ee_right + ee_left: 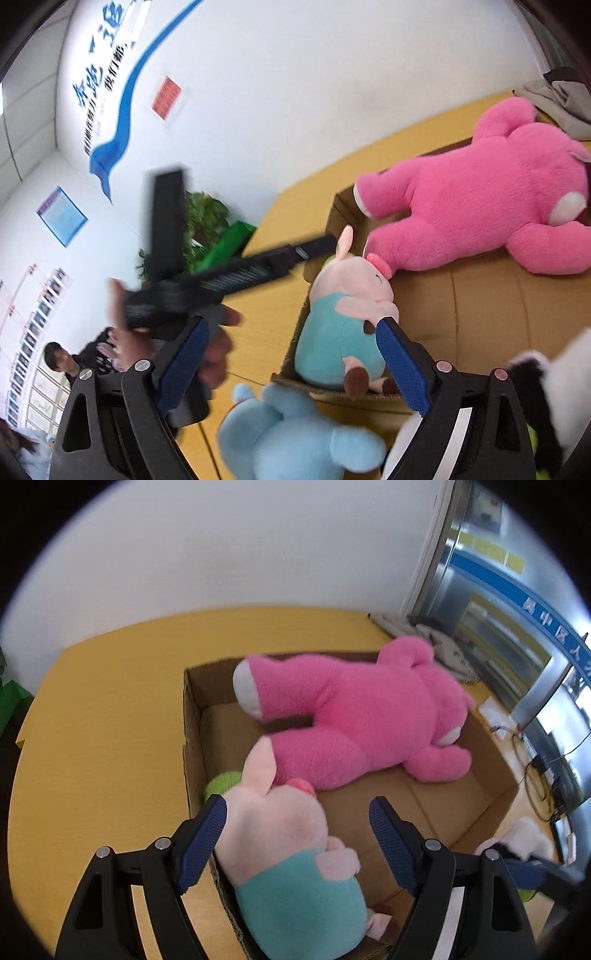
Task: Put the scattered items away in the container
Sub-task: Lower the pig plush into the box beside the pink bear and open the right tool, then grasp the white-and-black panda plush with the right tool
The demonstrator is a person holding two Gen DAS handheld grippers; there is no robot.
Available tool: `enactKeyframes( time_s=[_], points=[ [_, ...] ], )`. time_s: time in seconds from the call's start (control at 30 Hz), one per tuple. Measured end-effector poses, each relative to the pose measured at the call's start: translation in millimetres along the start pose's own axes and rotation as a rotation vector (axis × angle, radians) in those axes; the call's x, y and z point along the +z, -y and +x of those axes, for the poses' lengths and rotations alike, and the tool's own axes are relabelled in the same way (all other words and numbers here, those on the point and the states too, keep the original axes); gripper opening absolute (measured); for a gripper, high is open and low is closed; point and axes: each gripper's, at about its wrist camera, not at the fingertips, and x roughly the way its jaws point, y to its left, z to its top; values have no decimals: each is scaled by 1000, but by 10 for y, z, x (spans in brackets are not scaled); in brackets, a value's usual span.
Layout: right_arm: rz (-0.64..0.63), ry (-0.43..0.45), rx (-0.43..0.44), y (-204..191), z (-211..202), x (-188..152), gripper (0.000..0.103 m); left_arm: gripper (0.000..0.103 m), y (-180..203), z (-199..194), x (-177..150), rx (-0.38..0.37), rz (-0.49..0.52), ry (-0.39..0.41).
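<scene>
Now pig (288, 853) lies in box (192, 738) near corner, beside pink bear (354, 716); left gripper (297, 812) wide, left pad touching pig's head, no grip; right gripper (295, 354) wide, empty; blue toy (291, 439) outside box near wall; likely light, soft; pinch mid-body.

One cardboard box (461, 812) holds two plush toys: one big pink bear (362, 716) at 12 o'clock, one pig in teal (291, 853) at 7. One blue plush (291, 439) and one black-and-white plush (546, 384) lie outside.

Left hand-held gripper (297, 821) angled downward, jaws apart; right hand-held gripper (293, 356) likewise spread wide.
</scene>
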Motion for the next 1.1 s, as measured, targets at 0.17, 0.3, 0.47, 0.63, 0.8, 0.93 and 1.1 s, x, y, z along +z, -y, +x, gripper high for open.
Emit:
enactKeyframes(
  time_s=[0.17,0.3,0.47,0.63,0.8,0.93,1.1],
  points=[
    [-131,50,-13,6,-633,-123,98,78,-109,268,-215,62,-74,-73],
    [-190,49,-76,174,-1015,-353,101,78,-53,-328,-300,-39,-154,79],
    [-198,17,-68,338,-1185,-700,101,79,370,-1110,-731,-75,-96,221],
    [-274,-7,-53,228,-1222,-992,101,79,666,-1347,-1320,-108,-122,226],
    [-237,-25,-124,443,-1198,-1113,101,79,922,-1249,-1777,-126,-97,222],
    [-63,-15,-129,862,-1189,-1017,101,79,1065,-1128,-1688,-200,-73,195],
    [149,22,-75,1319,-1318,-1067,101,79,1295,-1008,-1397,-250,-8,159]
  ],
)
